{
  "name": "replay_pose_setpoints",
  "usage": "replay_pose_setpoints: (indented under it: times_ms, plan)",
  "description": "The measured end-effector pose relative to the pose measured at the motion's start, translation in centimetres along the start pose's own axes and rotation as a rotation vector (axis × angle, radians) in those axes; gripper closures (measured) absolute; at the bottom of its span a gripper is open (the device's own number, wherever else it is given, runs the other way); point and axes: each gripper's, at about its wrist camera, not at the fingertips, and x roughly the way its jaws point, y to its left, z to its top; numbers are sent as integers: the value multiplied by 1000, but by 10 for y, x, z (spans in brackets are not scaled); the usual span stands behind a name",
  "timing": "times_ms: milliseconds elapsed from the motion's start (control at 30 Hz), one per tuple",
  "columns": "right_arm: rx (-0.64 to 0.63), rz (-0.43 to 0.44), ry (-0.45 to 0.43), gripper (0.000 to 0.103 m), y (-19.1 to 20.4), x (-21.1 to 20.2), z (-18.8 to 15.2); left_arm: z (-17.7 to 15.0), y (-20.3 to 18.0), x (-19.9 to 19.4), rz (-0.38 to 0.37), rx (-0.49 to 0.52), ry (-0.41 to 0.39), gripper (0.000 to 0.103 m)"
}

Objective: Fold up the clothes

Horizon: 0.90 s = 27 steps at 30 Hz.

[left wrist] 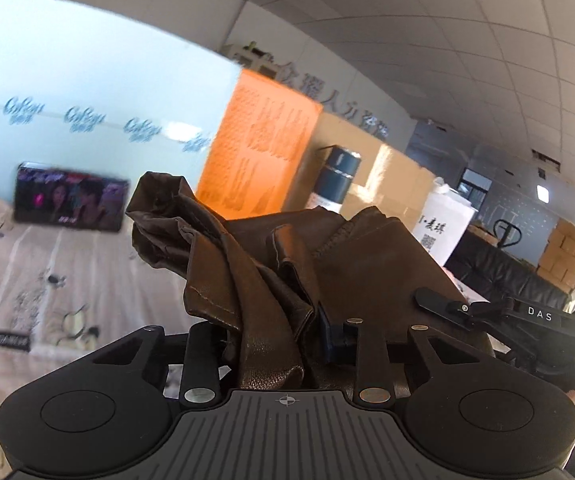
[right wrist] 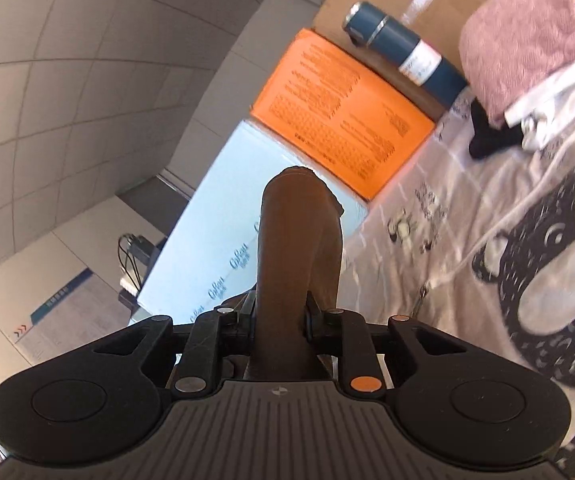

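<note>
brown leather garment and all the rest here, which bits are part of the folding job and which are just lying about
Part of the job:
- brown leather garment, bunched and lifted
- left gripper, shut on it
- right gripper, shut on another part of it

Just lying about:
- blue flask
- orange box
- pink towel
- black sock
- phone playing a video
- printed bedsheet underneath

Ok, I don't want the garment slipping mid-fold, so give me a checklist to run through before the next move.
1. Left gripper shut on the brown garment: ok.
2. Right gripper shut on the same brown material: ok.
3. Garment smooth between the jaws: not ok, it is bunched and creased in the left view.
4. Garment lifted off the printed bedsheet: cannot tell.
5. Landing area free: not ok, white cord and black sock lie on the sheet.
</note>
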Motion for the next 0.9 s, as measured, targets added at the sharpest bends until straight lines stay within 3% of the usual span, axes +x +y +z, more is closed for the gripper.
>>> replay_pose_setpoints:
  times_ms: [167, 333, 433, 533, 767, 900]
  plan:
    - [-122, -49, -161, 85, -4, -32, 48, 28, -39, 64, -112, 93, -28, 73]
    - [-207, -131, -315, 85, -17, -49, 97, 48, -74, 142, -226, 90, -87, 73]
    - [-198, -196, -376, 84, -38, -52, 113, 53, -95, 185, -281, 94, -119, 73]
    - [-178, -262, -433, 84, -61, -56, 128, 50, -111, 224, -320, 73, -101, 73]
    - [-131, -418, -565, 85, -114, -63, 160, 20, -124, 297, -295, 86, 2, 72]
    - [-167, -548, -552, 84, -120, -52, 157, 10, -112, 306, -259, 51, 19, 62]
